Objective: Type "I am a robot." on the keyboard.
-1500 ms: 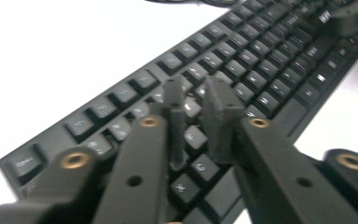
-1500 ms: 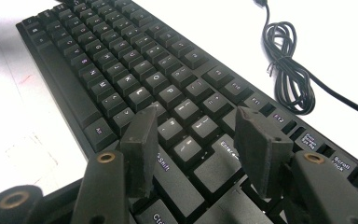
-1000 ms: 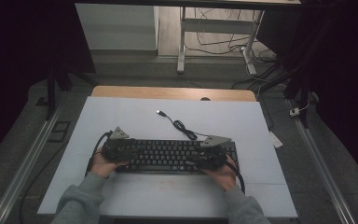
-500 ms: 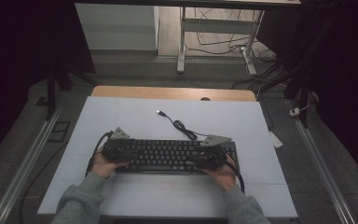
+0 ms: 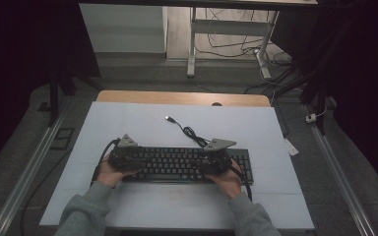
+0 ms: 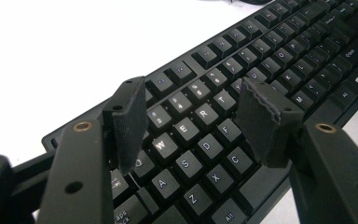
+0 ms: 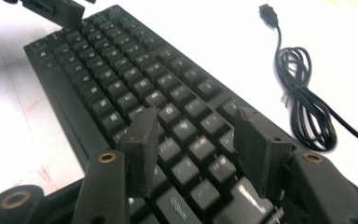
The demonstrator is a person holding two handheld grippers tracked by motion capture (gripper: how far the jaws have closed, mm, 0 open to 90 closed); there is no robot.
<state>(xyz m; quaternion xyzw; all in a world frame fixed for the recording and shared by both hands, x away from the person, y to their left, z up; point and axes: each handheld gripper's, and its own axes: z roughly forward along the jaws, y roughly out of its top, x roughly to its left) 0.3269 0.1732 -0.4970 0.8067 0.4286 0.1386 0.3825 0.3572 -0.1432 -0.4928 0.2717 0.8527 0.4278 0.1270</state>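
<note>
Left gripper (image 6: pixel 193 116): its two black jaws stood spread above the letter keys at the left part of the keyboard, pads clear of the caps and nothing pinched between them; they had just been opening wider.

Right gripper (image 7: pixel 198 149): jaws likewise spread over the keys near the right part, gripping nothing, pads hanging just above the caps.

Hands: in the high view the person's left hand (image 5: pixel 109 173) and right hand (image 5: pixel 229 179) came in from the near edge, each behind its tool, with grey sleeves behind them.

Task thing: the flat black rectangular plastic keyboard (image 5: pixel 184 164) lay lengthwise across the near middle of the white table top (image 5: pixel 128 118), both tools over it, one toward each end.

Cable: the keyboard's thin black cord (image 7: pixel 303 93) lay coiled on the table just beyond the far edge, its plug (image 5: pixel 169 118) free and unconnected.

Step in hand, as I judged it: letting go of the keyboard or readying a fresh hold, one tool at each end.

How to do it well: keep both pairs of pads level and clear of the keycaps, lift straight off so no key is dragged, and if re-gripping, take the frame at its edges, both ends together, so the board stays flat and the coiled cord is not snagged.
</note>
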